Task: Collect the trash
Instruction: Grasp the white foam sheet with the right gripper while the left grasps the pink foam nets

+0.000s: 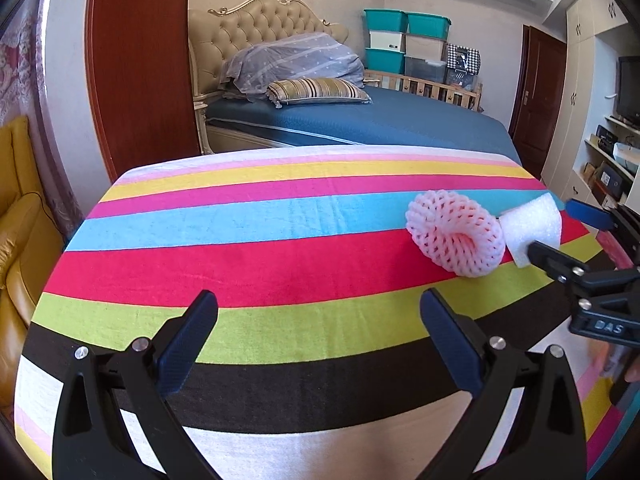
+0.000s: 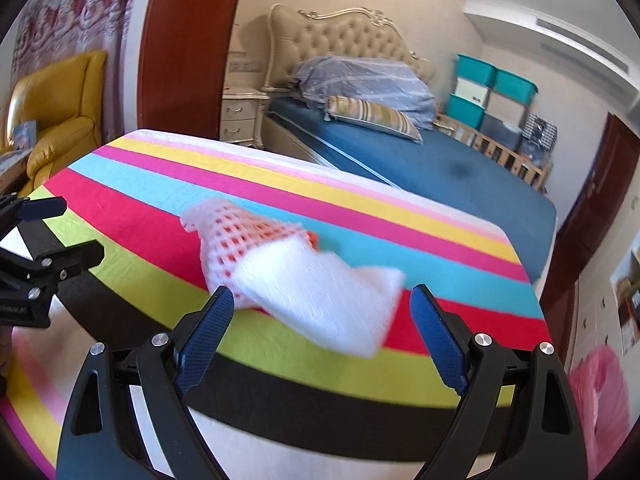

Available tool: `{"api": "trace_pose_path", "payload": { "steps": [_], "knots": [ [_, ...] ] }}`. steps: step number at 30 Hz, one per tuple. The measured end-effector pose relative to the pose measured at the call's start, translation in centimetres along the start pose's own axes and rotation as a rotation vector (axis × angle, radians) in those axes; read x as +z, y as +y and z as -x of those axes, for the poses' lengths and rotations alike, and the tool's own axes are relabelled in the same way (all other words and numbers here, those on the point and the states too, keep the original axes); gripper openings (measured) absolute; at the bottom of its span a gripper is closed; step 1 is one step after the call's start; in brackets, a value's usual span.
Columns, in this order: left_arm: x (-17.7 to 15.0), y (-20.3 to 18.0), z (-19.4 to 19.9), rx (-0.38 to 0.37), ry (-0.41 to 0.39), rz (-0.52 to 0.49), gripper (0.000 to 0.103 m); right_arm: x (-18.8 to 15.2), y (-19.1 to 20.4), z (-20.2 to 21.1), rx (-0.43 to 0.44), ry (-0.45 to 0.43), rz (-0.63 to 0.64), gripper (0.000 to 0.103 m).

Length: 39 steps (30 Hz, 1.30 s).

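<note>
Beyond the striped cloth (image 1: pixel 256 240) that covers the table, a bed with a blue cover (image 1: pixel 400 120) fills the middle of the room, a tufted cream headboard (image 1: pixel 264 20) behind it, a bundled grey-blue quilt (image 1: pixel 296 60) and a striped pillow (image 1: pixel 320 90) at its head. Teal storage boxes (image 1: pixel 404 26) are stacked against the far wall, a yellow armchair (image 2: pixel 60 108) sits off to one side, and a dark red door frame (image 1: pixel 136 60) rises between the chair and the bed. On the cloth itself nothing stands between the grippers and the trash. A pink foam fruit net (image 1: pixel 456 236) lies on the red and blue stripes, curled into a ring, and a white foam piece (image 1: pixel 532 228) lies touching it on the side nearer the right gripper (image 2: pixel 320 312). That gripper's jaws stand wide apart and grip nothing; from its own camera the white foam sits between and just ahead of the blue fingertips (image 2: pixel 212 320), blurred, with the net behind it, and I cannot tell whether a pad touches the foam. The left gripper (image 1: pixel 320 332) is also spread wide and empty, over the green and black stripes, with the net ahead of it and off toward the right gripper, near but apart.
</note>
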State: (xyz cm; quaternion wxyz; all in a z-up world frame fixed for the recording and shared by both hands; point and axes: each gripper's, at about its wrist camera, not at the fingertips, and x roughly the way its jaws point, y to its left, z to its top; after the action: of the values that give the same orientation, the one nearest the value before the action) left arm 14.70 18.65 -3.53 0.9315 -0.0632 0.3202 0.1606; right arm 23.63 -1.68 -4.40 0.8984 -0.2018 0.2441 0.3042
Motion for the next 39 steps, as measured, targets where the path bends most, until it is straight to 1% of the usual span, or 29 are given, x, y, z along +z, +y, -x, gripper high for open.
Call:
{"api": "trace_pose_path", "payload": {
  "steps": [1,2,3,4,6,8,12,15,17,19,22,25,28,32,33,34,35,36,37,38,39],
  "knots": [
    [0.0,0.1,0.0,-0.003,0.001,0.007,0.098,0.3,0.1,-0.3,0.009,0.001,0.002,0.085],
    [-0.1,0.2,0.0,-0.006,0.002,0.011,0.098,0.4,0.0,-0.5,0.016,0.004,0.002,0.081],
    [-0.1,0.4,0.0,-0.009,0.002,0.017,0.098,0.4,0.0,-0.6,0.023,0.007,0.003,0.075],
    [-0.1,0.6,0.0,-0.011,0.001,0.021,0.098,0.3,0.0,-0.7,0.029,0.013,0.006,0.06],
    [-0.1,0.5,0.0,-0.011,0.001,0.023,0.098,0.0,-0.1,0.0,0.007,0.004,0.003,0.049],
    [-0.4,0.1,0.1,-0.004,0.001,0.009,0.098,-0.4,-0.2,0.9,0.023,-0.015,-0.015,0.046],
    [-0.5,-1.5,0.2,-0.006,0.0,-0.045,0.098,-1.4,-0.7,3.0,0.015,-0.045,-0.028,0.044],
    [-0.6,-3.5,0.2,-0.048,0.014,-0.084,0.098,-2.0,-1.4,4.0,-0.008,-0.053,-0.045,0.044],
    [-0.5,-4.3,-0.2,-0.074,0.029,-0.091,0.098,-2.6,-2.2,4.7,-0.03,-0.053,-0.071,0.044],
    [-0.1,-5.3,-0.7,-0.086,0.045,-0.098,0.098,-3.5,-3.1,5.3,-0.051,-0.052,-0.11,0.044],
    [0.9,-6.6,-1.5,-0.099,0.062,-0.091,0.098,-4.5,-4.4,5.8,-0.07,-0.046,-0.16,0.044],
    [2.0,-8.1,-2.7,-0.12,0.084,-0.074,0.098,-5.4,-5.7,6.2,-0.075,-0.033,-0.223,0.044],
    [2.9,-9.4,-4.2,-0.122,0.11,-0.069,0.098,-6.3,-6.6,6.5,-0.071,-0.02,-0.282,0.045],
    [3.6,-10.5,-6.6,-0.123,0.15,-0.039,0.098,-6.8,-6.9,7.2,-0.077,-0.03,-0.289,0.045],
    [3.6,-10.4,-7.0,-0.129,0.152,-0.027,0.094,-6.9,-7.0,7.3,-0.078,-0.032,-0.289,0.045],
    [3.8,-10.3,-7.4,-0.142,0.146,-0.008,0.085,-7.0,-7.0,7.4,-0.08,-0.032,-0.289,0.045],
    [3.7,-10.2,-7.6,-0.189,0.144,0.013,0.055,-7.0,-7.1,7.6,-0.083,-0.031,-0.29,0.045],
    [3.6,-10.3,-7.8,-0.22,0.154,0.02,0.049,-7.1,-7.1,7.6,-0.086,-0.031,-0.292,0.045],
    [3.5,-10.5,-7.6,-0.209,0.145,0.007,0.045,-7.2,-7.2,7.7,-0.088,-0.029,-0.296,0.045],
    [3.3,-10.8,-7.1,-0.204,0.12,-0.021,0.036,-7.3,-7.3,7.7,-0.087,-0.026,-0.303,0.045],
    [3.2,-11.0,-6.7,-0.209,0.108,-0.038,0.032,-7.4,-7.4,7.8,-0.085,-0.024,-0.31,0.045]
  ]
}}
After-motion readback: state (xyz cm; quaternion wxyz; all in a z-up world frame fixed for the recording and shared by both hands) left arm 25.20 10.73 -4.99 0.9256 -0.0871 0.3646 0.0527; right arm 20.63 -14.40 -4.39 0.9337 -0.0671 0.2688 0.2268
